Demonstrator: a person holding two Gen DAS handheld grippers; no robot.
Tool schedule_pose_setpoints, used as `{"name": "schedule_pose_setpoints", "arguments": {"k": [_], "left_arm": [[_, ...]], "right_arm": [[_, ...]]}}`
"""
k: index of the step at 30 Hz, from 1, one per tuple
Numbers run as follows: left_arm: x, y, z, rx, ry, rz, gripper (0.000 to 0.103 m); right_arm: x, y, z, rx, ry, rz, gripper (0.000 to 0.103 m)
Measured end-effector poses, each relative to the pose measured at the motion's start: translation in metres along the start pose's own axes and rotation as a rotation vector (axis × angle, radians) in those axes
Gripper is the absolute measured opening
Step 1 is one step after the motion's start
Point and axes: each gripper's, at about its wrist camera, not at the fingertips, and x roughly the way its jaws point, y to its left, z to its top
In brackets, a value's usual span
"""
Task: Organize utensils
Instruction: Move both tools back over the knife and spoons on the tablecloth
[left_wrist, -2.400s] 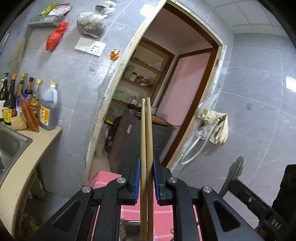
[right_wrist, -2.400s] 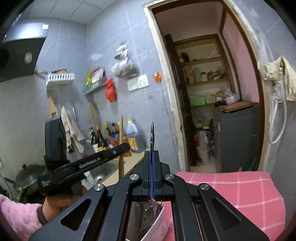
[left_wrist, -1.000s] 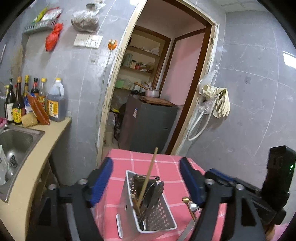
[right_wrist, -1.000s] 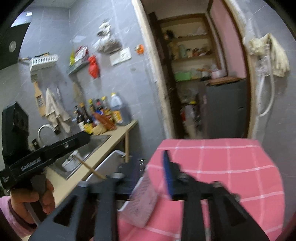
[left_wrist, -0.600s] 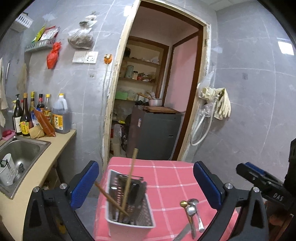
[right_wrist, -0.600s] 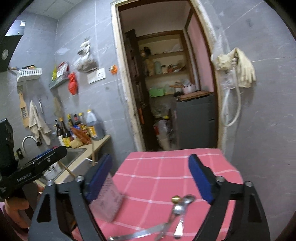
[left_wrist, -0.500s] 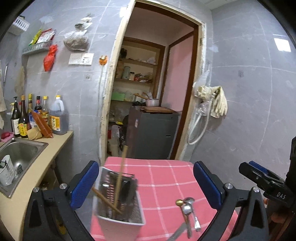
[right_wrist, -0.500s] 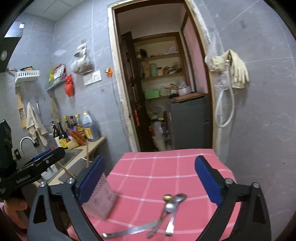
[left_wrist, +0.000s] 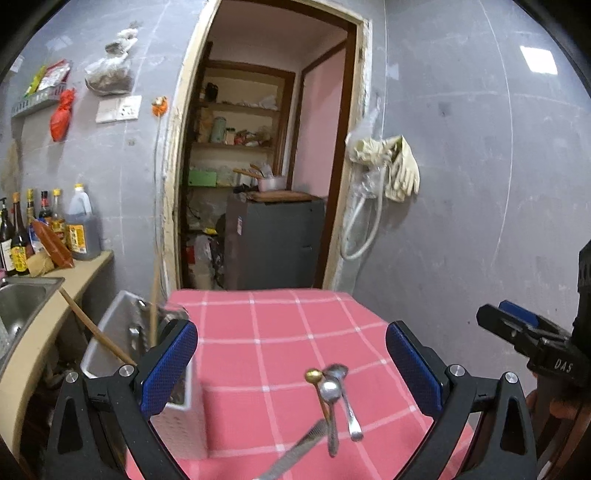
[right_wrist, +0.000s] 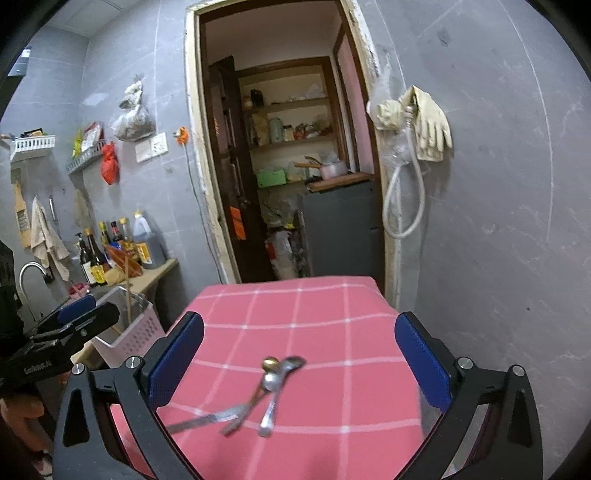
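A white perforated utensil caddy (left_wrist: 125, 343) stands at the left edge of the table with the pink checked cloth (left_wrist: 280, 343), with wooden chopsticks (left_wrist: 94, 330) sticking out of it. Several metal spoons (left_wrist: 334, 387) lie loose on the cloth. My left gripper (left_wrist: 291, 365) is wide open and empty, above the cloth, spoons between its fingers. My right gripper (right_wrist: 299, 362) is wide open and empty over the spoons (right_wrist: 273, 384). The caddy shows in the right wrist view (right_wrist: 129, 325) behind the left gripper (right_wrist: 62, 325). The right gripper shows at the right of the left wrist view (left_wrist: 524, 332).
A counter (left_wrist: 85, 269) with a sink (left_wrist: 18, 306) and sauce bottles (left_wrist: 79, 225) runs along the left. Behind the table is a doorway to a pantry with a grey cabinet (left_wrist: 273, 240). Gloves and a hose (left_wrist: 384, 173) hang on the grey wall.
Both grippers opened and let go of the chopsticks and the utensil into the caddy, then pulled back and turned right. The spoons on the cloth have come between the fingers.
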Motion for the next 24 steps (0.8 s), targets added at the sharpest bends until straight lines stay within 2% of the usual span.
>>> {"name": "schedule_pose_setpoints", "arguments": {"k": [6,12,21,24], "left_arm": [[0.02,-0.012,-0.025,0.0,0.106,-0.036,0.103],[0.047,-0.003,-0.054,-0.074,0.248,-0.048,0.103],[0.064,-0.01,-0.086,0.024,0.395,-0.035,0.103],[0.069,-0.009,-0.093,0.025,0.443,-0.019,0.097]], "right_arm": [[0.013,-0.021,-0.016,-0.005,0.073,-0.006,0.102],[0.034,-0.029,-0.035,-0.013,0.156,0.006,0.102],[0.073,-0.029,-0.068,-0.035,0.289,0.051,0.102],[0.088,-0.026,-0.076,-0.038,0.34,0.088,0.102]]}}
